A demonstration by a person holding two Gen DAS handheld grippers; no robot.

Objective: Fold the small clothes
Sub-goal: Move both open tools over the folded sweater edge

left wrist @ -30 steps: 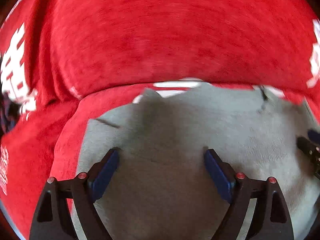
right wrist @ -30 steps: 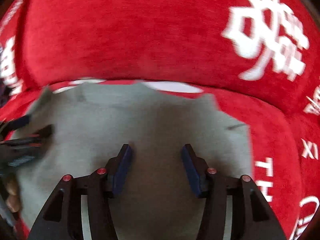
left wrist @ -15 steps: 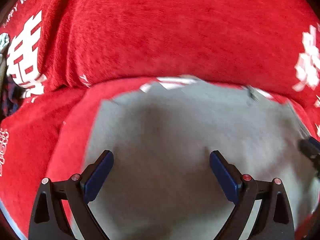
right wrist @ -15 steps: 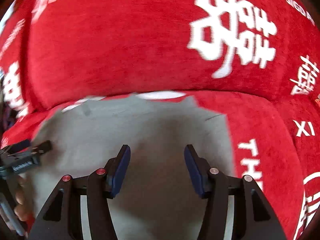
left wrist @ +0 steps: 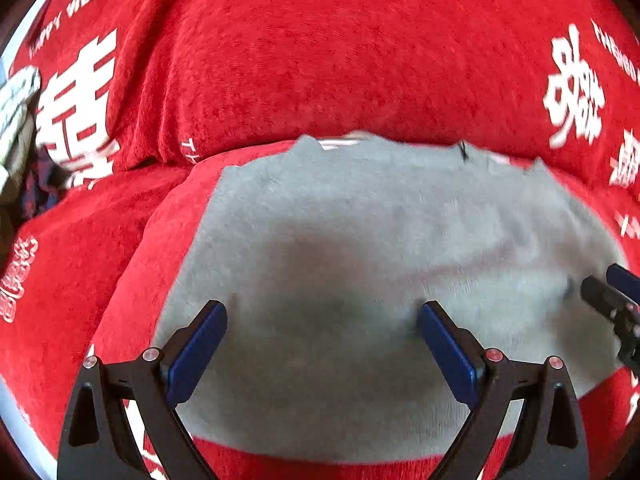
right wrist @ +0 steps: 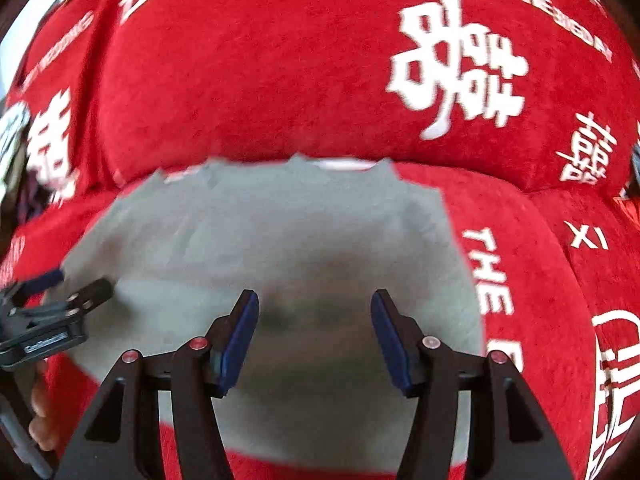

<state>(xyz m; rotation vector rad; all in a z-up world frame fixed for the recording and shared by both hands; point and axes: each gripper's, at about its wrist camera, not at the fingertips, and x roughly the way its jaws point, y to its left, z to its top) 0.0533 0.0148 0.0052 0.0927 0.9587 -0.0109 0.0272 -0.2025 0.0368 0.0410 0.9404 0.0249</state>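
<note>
Red plush sofa cover (left wrist: 280,80) carries the flat grey garment (left wrist: 360,260); left gripper (left wrist: 320,344) and right gripper (right wrist: 314,332) hang above it, fingers apart and empty, so a grab may snag the plush beneath.

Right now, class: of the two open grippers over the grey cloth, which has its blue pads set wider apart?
The left gripper: its pads stand much further apart over the grey cloth than the right gripper pads.

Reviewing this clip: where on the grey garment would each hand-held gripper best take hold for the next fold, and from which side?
The grey garment lies flat on the red cover, so probably its near hem. The open left hand-held gripper could pinch near the near-left corner, the open right hand-held gripper near the near-right corner, each coming in low from the near side.
</note>
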